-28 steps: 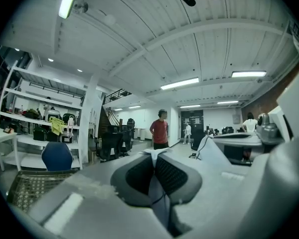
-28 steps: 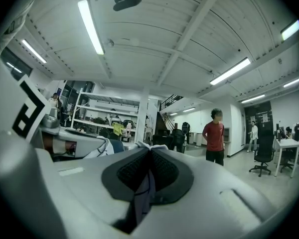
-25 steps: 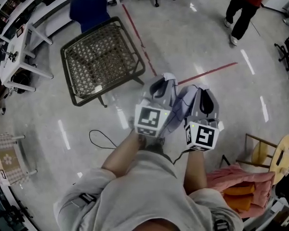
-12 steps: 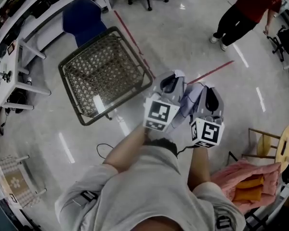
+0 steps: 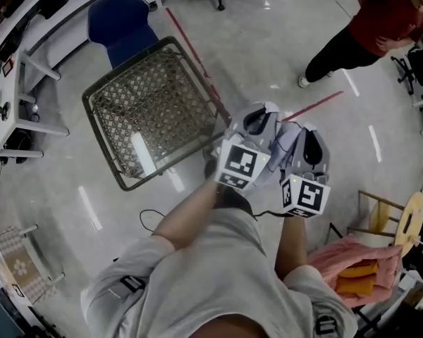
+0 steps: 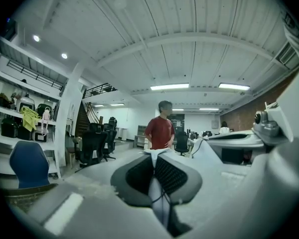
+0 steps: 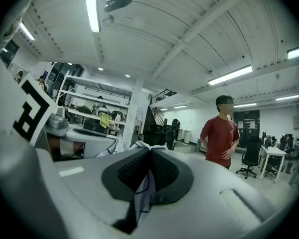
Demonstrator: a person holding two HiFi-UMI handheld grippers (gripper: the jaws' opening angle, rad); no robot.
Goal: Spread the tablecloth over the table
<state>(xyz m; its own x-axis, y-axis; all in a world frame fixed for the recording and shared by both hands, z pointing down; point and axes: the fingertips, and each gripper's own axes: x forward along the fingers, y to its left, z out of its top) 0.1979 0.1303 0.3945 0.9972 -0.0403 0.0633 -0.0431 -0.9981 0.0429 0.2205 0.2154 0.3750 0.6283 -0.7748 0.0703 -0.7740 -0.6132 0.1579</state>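
So far, the left tongs (image 5: 257, 122) and right tongs (image 5: 307, 145) each clamp the bunched tablecloth (image 5: 282, 143); the bench (image 5: 148, 104), upper left, is uncovered, so all spreading remains.

1. Pale tablecloth (image 5: 280, 145), bunched just right of centre in the head view; pinched as a thin fold between closed jaws, low centre in both gripper views.
2. Square table (image 5: 155, 104), woven top, dark frame, upper left, set askew.

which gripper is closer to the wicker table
Left. The left gripper is just right of the table's edge; the right gripper sits farther right, beyond the left one.
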